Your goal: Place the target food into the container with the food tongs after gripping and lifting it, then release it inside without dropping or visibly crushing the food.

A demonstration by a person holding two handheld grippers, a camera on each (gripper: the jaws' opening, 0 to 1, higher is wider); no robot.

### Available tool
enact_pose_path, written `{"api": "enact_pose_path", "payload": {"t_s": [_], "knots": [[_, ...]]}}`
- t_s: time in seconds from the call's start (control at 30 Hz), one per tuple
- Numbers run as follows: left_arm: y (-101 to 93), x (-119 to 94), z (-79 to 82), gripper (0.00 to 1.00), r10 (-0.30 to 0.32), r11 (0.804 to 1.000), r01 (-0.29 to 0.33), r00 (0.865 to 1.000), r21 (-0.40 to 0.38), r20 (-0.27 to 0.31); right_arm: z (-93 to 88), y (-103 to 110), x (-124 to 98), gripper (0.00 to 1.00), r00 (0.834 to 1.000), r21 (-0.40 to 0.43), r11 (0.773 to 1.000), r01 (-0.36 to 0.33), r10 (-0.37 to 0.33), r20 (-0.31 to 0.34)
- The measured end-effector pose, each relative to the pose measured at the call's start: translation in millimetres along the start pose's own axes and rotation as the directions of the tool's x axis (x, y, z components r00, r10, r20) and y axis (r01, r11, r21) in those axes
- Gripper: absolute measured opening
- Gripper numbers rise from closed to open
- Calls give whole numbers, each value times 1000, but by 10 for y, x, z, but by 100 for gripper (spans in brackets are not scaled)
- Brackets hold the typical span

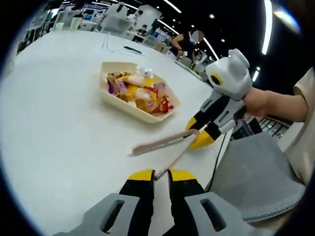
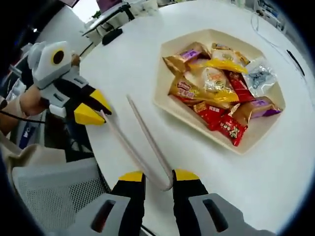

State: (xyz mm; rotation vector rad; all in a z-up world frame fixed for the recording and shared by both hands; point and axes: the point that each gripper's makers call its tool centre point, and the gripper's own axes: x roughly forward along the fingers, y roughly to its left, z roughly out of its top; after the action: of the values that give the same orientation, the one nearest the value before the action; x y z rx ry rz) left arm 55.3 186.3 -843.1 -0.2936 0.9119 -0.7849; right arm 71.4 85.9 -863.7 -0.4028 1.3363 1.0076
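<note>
Beige food tongs (image 1: 165,142) lie low over the white table (image 1: 59,123), held at both ends. In the left gripper view, my left gripper (image 1: 161,175) is shut on the tip of one tong arm. My right gripper (image 1: 197,133) comes in from the right, closed on the tongs' hinge end. In the right gripper view, the tongs (image 2: 142,132) spread away from my right gripper (image 2: 159,175), and my left gripper (image 2: 96,108) pinches one arm's tip. A cream tray (image 2: 165,73) (image 1: 123,104) holds several snack packets (image 2: 216,81) (image 1: 140,91), beyond the tongs and apart from them.
A grey mesh chair (image 1: 256,172) (image 2: 54,191) stands just past the table's near edge. A dark cable (image 1: 132,49) and a black object (image 2: 112,35) lie on the far side of the table. Desks and people fill the background.
</note>
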Motion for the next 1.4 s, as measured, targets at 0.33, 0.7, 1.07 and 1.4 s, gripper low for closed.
{"api": "enact_pose_path", "payload": {"t_s": [0.33, 0.7, 1.07, 1.4], "knots": [[-2, 22, -14, 9, 0, 1000, 0, 1000, -6, -1, -21, -17, 9, 21, 1000, 1, 1000, 1, -1, -6], [9, 31, -26, 9, -3, 1000, 3, 1000, -10, -1, -26, -18, 5, 21, 1000, 0, 1000, 6, -6, 1], [-16, 19, -39, 9, -4, 1000, 4, 1000, 13, -13, -36, -9, 3, 21, 1000, -4, 1000, 18, -18, 20], [-67, 68, -81, 7, -10, 1000, 10, 1000, 26, -24, -96, -52, -36, 21, 999, 3, 999, 35, -35, 33]]}}
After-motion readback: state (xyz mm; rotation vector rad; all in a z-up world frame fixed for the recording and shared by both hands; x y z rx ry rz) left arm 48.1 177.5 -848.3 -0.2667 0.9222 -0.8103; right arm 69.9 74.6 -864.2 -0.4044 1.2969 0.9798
